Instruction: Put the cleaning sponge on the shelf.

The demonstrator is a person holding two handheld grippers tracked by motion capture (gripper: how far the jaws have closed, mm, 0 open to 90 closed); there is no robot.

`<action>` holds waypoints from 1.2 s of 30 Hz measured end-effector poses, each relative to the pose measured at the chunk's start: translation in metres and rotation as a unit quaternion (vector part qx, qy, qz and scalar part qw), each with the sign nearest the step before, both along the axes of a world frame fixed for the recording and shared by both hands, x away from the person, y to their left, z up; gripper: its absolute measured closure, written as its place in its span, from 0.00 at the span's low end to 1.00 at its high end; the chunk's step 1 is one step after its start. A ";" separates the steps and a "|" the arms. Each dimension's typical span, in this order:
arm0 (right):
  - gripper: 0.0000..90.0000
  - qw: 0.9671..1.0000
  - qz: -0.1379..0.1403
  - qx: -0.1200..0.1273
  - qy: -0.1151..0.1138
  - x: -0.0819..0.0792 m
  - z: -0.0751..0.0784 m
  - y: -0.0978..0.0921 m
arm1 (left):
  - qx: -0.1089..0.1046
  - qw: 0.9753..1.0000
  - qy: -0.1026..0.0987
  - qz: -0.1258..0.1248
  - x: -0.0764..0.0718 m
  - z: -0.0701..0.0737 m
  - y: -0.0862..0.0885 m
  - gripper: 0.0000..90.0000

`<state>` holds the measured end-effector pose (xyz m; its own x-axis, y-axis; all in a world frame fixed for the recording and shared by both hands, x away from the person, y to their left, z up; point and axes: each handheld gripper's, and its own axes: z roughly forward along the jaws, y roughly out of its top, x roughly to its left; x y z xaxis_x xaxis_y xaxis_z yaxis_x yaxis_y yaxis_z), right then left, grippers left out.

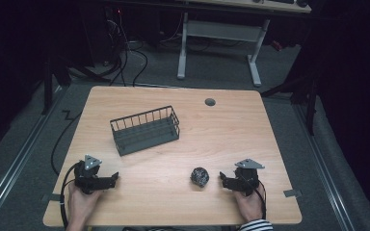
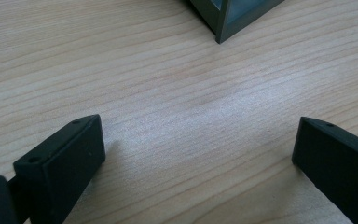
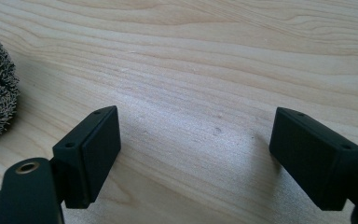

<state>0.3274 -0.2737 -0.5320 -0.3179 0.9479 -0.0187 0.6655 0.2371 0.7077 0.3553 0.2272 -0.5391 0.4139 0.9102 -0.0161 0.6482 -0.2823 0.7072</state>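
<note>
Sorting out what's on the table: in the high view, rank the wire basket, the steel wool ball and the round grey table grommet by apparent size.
1. wire basket, by far the largest.
2. steel wool ball.
3. table grommet, smallest, though it lies farther from the camera, so its margin under the ball is unsure.

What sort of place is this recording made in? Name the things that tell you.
Probably a lab or workshop set up for recording. A bare wooden table stands on grey carpet, loose cables trail across the floor behind it, and a white-legged desk stands farther back in a darkened room.
</note>
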 end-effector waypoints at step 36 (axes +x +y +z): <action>0.23 1.000 -0.007 0.001 -0.004 -0.001 0.000 0.000 | -0.058 0.998 -0.007 -0.016 -0.006 0.011 0.004 0.23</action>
